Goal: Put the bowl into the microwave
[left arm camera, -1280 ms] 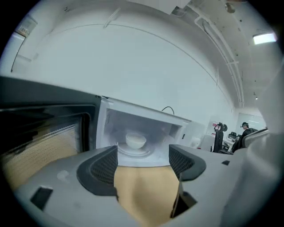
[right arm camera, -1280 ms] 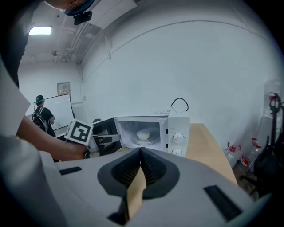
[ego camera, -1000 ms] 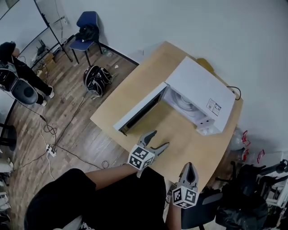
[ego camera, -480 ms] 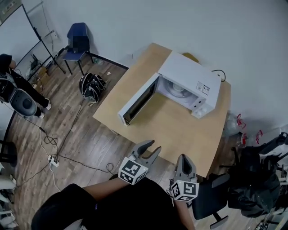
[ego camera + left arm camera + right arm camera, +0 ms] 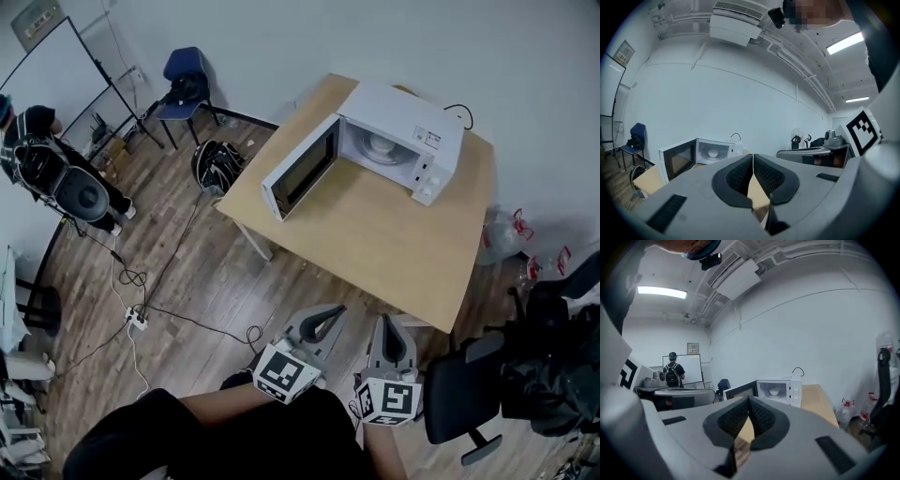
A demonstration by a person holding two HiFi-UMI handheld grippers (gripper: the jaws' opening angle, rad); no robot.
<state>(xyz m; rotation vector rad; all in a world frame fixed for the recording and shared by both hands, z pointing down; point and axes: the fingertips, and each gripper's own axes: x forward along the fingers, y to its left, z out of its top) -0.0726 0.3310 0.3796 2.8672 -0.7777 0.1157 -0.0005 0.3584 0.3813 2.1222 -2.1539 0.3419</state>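
Observation:
The white microwave [image 5: 405, 124] stands at the far end of the wooden table [image 5: 394, 239], its door [image 5: 300, 169] swung wide open. A small white bowl [image 5: 384, 145] sits inside on the turntable; it also shows as the bowl [image 5: 712, 153] in the left gripper view and the bowl [image 5: 774, 392] in the right gripper view. Both grippers hang over the floor, short of the table's near edge and close to my body. My left gripper [image 5: 323, 323] has just been closing and is shut with nothing in it, as is the left gripper [image 5: 753, 165] in its own view. The right gripper [image 5: 394, 330] is shut and empty, like the right gripper [image 5: 748, 409] in its own view.
A black office chair [image 5: 469, 384] stands right of my right gripper. On the floor to the left lie a dark backpack [image 5: 217, 164] and cables [image 5: 141, 291]. A blue chair [image 5: 183, 80] stands by the wall. A person [image 5: 52, 164] stands by the whiteboard at far left.
Both grippers have drawn back off the table to over the floor near my body. The left jaws went from wide open to shut. The table and microwave now lie farther off.

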